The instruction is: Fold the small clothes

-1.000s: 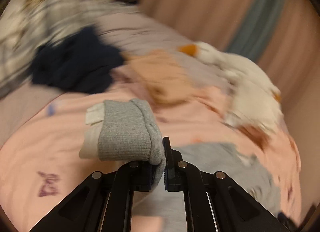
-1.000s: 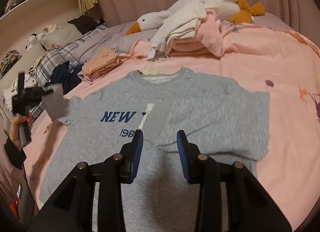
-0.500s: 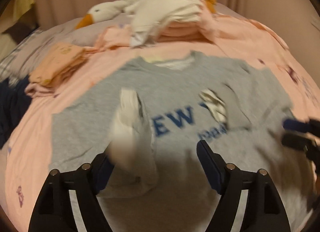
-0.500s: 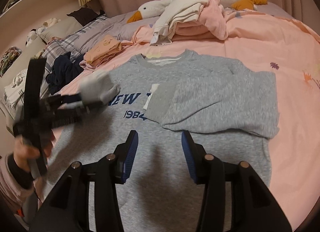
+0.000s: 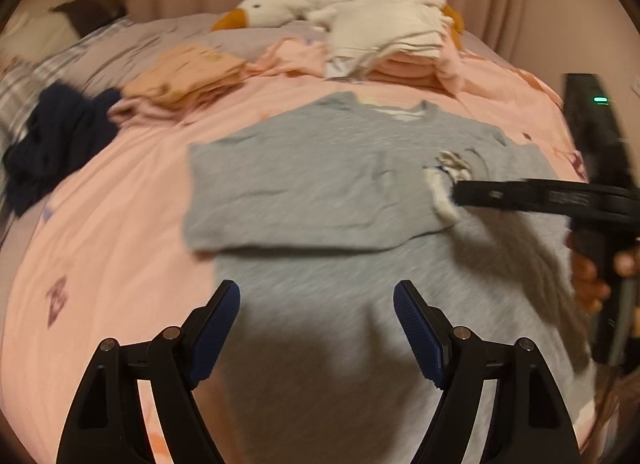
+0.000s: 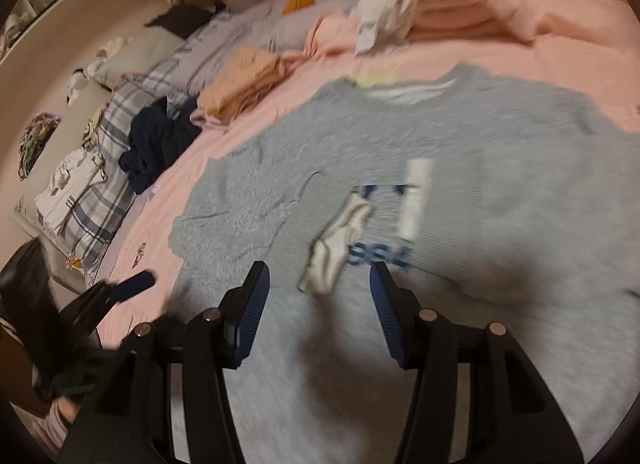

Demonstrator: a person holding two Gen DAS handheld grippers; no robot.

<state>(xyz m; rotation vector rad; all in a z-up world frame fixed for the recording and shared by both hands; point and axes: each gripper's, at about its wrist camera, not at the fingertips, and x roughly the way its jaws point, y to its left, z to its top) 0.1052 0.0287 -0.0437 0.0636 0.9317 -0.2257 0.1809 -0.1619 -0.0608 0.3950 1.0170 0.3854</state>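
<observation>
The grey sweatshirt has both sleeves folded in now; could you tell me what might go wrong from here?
1. The left sleeve lies rumpled across the grey sweatshirt, so a fold made now could trap creases.
2. The right gripper, its jaws opening and nothing between them, hangs just over the white cuff and could snag it.
3. The navy garment nearby could get dragged in.

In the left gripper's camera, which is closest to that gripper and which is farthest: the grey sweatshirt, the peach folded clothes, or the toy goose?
1. Grey sweatshirt: right below the open left gripper, spread on the pink bedding.
2. Peach folded clothes: further back, on the left.
3. Toy goose: farthest, at the far edge by the curtains.
</observation>
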